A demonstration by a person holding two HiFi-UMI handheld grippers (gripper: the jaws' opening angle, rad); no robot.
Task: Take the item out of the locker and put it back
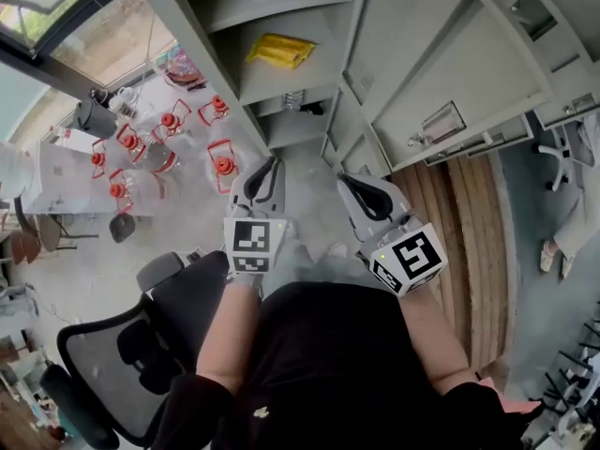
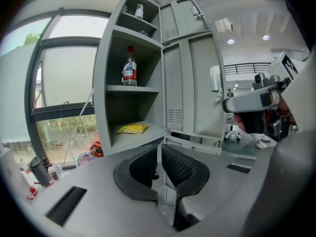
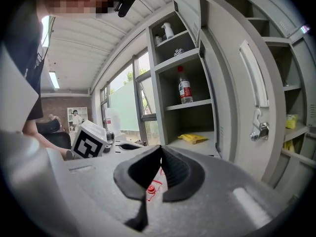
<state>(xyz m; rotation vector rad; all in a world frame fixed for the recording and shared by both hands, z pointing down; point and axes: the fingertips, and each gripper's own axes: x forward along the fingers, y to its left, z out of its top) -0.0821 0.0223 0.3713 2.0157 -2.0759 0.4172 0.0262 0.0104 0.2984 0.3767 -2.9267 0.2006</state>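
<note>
The grey locker (image 1: pixel 302 75) stands open ahead of me. A yellow packet (image 1: pixel 279 51) (image 2: pixel 132 129) (image 3: pixel 192 138) lies on its lower open shelf. On the shelf above stands a clear bottle (image 2: pixel 129 70) (image 3: pixel 185 89) with a red cap. My left gripper (image 1: pixel 263 174) (image 2: pixel 160 146) is held in front of the locker, short of the shelves, its jaws a narrow crack apart with nothing between them. Beside it, my right gripper (image 1: pixel 362 191) (image 3: pixel 161 149) is shut and empty, its tips touching.
An open locker door with a latch handle (image 3: pixel 257 126) hangs just right of the shelves. Several red-capped clear jugs (image 1: pixel 169 148) stand on the floor at the left. A black office chair (image 1: pixel 141 345) is close at my lower left. A white spray bottle (image 3: pixel 169 30) stands on the top shelf.
</note>
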